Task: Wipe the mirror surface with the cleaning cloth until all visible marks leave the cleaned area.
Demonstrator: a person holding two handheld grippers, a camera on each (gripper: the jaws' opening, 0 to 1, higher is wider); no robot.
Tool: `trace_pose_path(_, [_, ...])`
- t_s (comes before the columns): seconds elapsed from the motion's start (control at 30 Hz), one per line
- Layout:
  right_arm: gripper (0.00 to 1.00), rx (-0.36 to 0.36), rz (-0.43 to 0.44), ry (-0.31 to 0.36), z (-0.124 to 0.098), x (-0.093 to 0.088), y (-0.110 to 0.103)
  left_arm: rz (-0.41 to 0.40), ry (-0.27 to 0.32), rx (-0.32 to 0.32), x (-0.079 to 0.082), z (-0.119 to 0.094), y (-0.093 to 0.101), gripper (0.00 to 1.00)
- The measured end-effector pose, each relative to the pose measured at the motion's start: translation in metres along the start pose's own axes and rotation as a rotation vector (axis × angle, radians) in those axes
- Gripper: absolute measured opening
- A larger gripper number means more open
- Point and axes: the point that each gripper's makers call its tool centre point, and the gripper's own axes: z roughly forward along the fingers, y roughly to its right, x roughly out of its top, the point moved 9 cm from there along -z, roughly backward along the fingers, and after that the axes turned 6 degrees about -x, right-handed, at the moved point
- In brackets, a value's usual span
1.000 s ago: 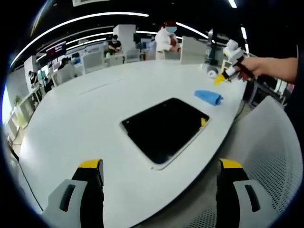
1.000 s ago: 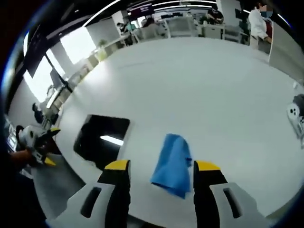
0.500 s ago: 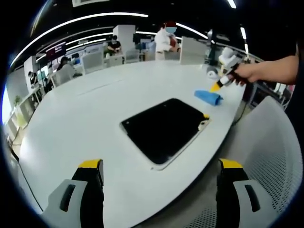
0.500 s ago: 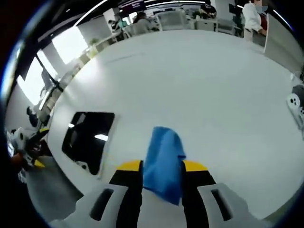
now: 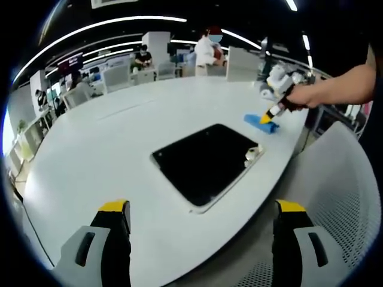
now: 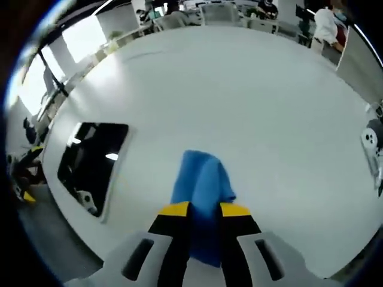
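Observation:
A dark rectangular mirror [image 5: 206,160] with a white frame lies flat on the white table near its front edge. The same mirror [image 6: 91,162] lies to the left in the right gripper view. The blue cleaning cloth [image 6: 200,188] rests on the table, and my right gripper [image 6: 202,210] is shut on its near end. From the left gripper view, that right gripper [image 5: 268,116], held by a hand, presses on the blue cloth [image 5: 258,121] beyond the mirror. My left gripper [image 5: 200,209] is open, hovering over the table edge in front of the mirror.
The big white round table [image 5: 108,143] stretches away. A grey mesh chair [image 5: 338,179] stands to the right of it. A small white device [image 6: 372,142] sits at the table's right rim. People [image 5: 209,49] and desks fill the office behind.
My right gripper came down over the blue cloth and its jaws shut on it. The left gripper has stayed still.

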Motion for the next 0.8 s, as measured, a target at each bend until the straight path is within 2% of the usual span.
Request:
trace_pose_path(0.23, [0.05,-0.007,0.106,-0.023,0.002,0.004,0.002,0.011,0.004,-0.012,0.001,0.0,0.0,1.0])
trace_pose_path(0.37, [0.04,0.03,0.202,-0.032,-0.003,0.005,0.006,0.016,0.004,-0.023,0.002,0.001,0.001,1.0])
trace_pose_path(0.6, [0.04,0.062,0.213,-0.017,-0.023,0.02,0.007,0.03,0.006,-0.02,0.002,0.001,0.001,1.0])
trace_pose_path(0.7, [0.04,0.08,0.252,-0.019,-0.032,0.025,0.009,0.027,0.005,-0.018,0.002,0.001,0.001,1.0])
trace_pose_path(0.73, [0.04,0.085,0.258,-0.021,-0.034,0.027,0.01,0.028,-0.013,-0.026,0.0,0.001,0.001,1.0])
trace_pose_path(0.8, [0.04,0.093,0.277,-0.023,-0.036,0.032,0.011,0.04,-0.012,-0.056,0.0,0.002,0.003,1.0])
